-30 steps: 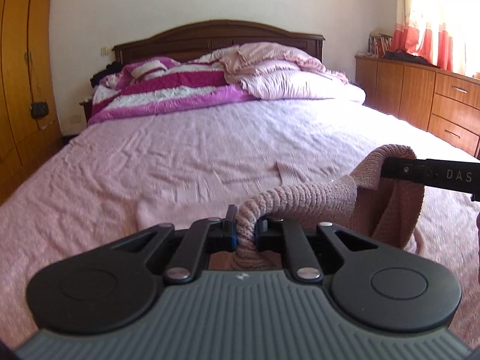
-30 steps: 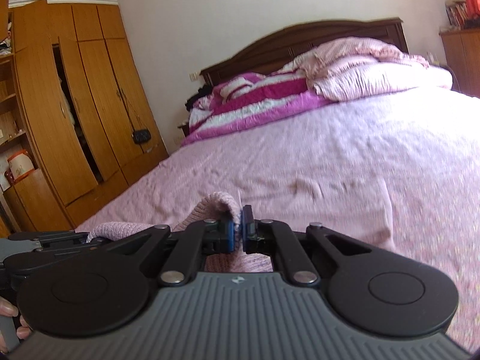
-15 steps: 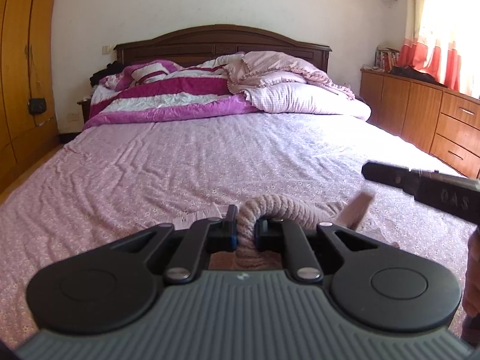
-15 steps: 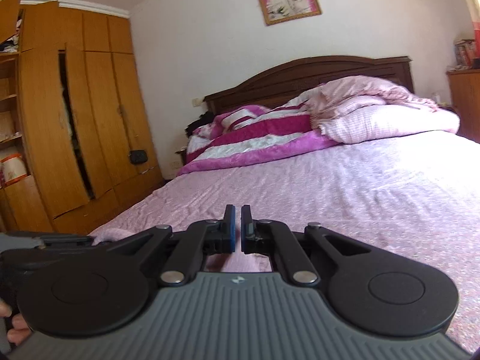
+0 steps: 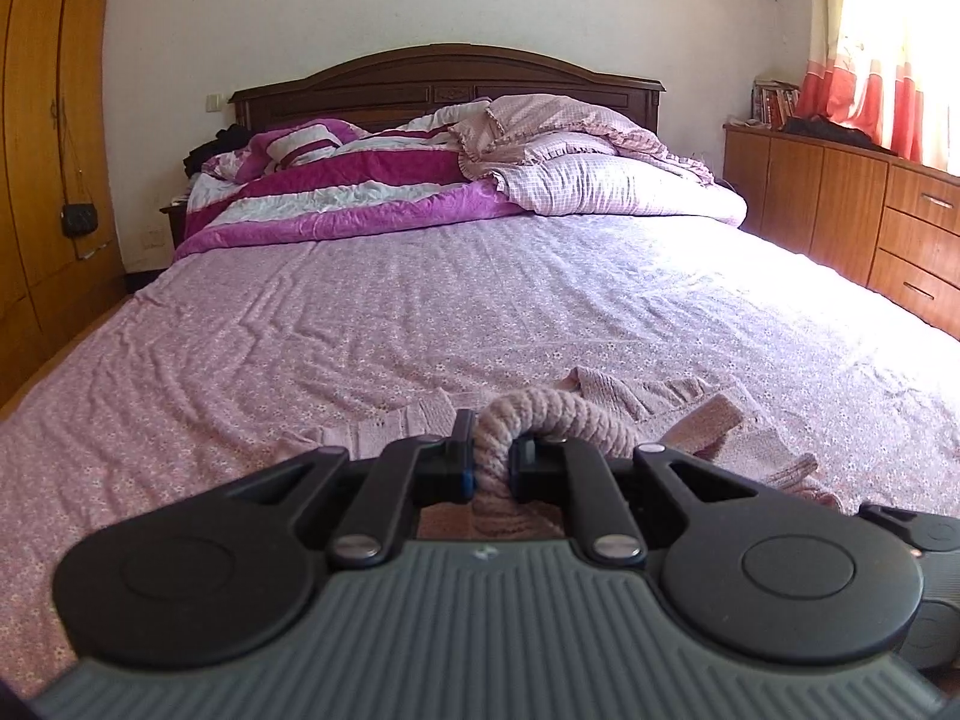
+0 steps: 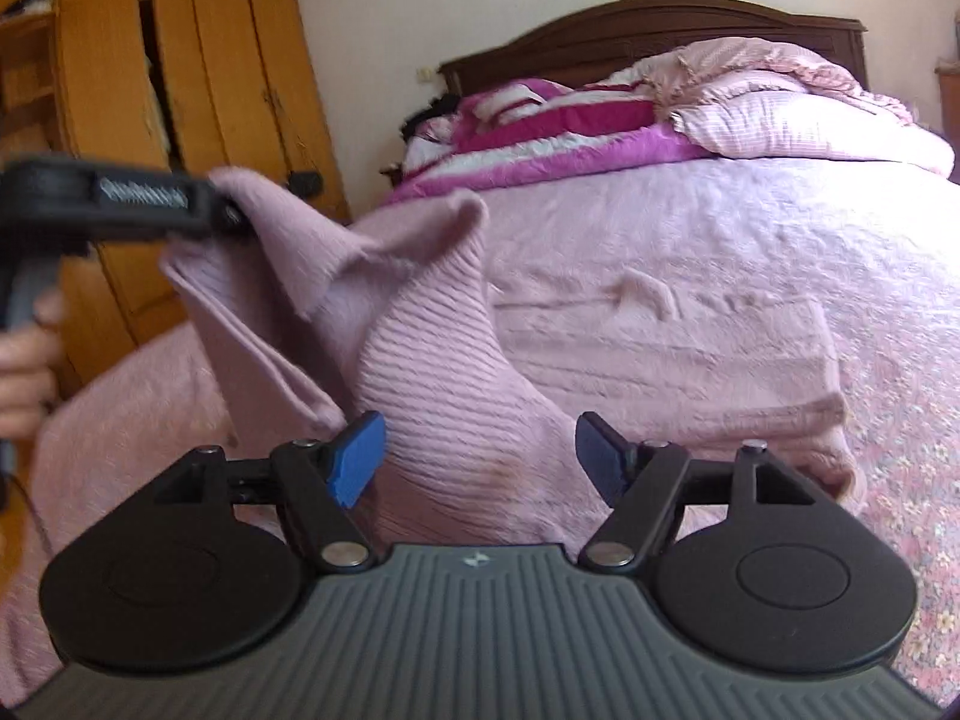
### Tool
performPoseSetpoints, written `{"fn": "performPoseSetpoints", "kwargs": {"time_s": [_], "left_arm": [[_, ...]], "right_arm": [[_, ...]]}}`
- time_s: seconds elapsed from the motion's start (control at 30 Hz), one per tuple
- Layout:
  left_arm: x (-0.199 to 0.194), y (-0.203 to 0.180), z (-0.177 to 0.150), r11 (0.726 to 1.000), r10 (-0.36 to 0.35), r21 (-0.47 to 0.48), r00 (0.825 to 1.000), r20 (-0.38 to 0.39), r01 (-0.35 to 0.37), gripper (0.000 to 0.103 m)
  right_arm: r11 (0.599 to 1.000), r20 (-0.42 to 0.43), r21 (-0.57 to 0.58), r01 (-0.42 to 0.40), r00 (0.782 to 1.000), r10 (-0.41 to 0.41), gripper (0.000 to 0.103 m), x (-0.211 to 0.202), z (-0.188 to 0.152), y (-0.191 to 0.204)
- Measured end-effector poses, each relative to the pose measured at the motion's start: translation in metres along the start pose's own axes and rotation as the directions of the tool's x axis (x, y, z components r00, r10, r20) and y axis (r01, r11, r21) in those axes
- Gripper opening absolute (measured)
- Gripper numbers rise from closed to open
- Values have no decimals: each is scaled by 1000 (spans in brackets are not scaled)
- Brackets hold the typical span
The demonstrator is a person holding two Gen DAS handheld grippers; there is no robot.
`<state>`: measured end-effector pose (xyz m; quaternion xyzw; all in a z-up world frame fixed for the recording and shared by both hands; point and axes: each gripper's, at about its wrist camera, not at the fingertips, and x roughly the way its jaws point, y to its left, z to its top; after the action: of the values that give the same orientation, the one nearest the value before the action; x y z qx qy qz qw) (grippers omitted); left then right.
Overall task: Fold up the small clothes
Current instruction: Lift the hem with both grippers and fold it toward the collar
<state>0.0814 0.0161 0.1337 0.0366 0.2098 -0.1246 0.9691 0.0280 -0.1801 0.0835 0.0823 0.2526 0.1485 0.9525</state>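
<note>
A small pink ribbed knit garment (image 6: pixel 630 360) lies on the pink flowered bed sheet (image 5: pixel 420 312). My left gripper (image 5: pixel 492 462) is shut on a thick fold of the garment (image 5: pixel 528 414) and lifts that edge. In the right wrist view the left gripper (image 6: pixel 234 216) holds a raised corner at the left. My right gripper (image 6: pixel 480 456) is open, its blue pads (image 6: pixel 357 459) wide apart just above the garment and holding nothing.
Rumpled magenta and pink quilts (image 5: pixel 420 180) are piled at the dark wooden headboard (image 5: pixel 444 78). A wooden wardrobe (image 6: pixel 180 90) stands to the left of the bed. A wooden drawer unit (image 5: pixel 870 210) stands to the right under curtains.
My right gripper has opened and let go of the garment. The lifted part has dropped onto the bed. My left gripper still grips its fold.
</note>
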Motion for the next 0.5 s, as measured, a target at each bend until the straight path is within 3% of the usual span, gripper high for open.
{"fn": "performPoseSetpoints", "kwargs": {"time_s": [0.07, 0.17, 0.27, 0.5], "left_arm": [[-2, -1, -1, 1000, -3, 6, 1000, -1, 3, 12], [-6, -1, -3, 1000, -9, 12, 1000, -7, 9, 12], [-14, 1, -5, 1000, -22, -1, 1000, -8, 22, 12], [-19, 4, -13, 1000, -9, 10, 1000, -15, 9, 12]], "right_arm": [[999, 19, -18, 29, 999, -29, 92, 9, -5, -2], [996, 0, -87, 5, 1000, -5, 98, 25, 1, -10], [995, -33, -71, -76, 997, 74, 101, 38, 10, -24], [967, -117, 85, -241, 961, 250, 100, 60, 19, -57]]}}
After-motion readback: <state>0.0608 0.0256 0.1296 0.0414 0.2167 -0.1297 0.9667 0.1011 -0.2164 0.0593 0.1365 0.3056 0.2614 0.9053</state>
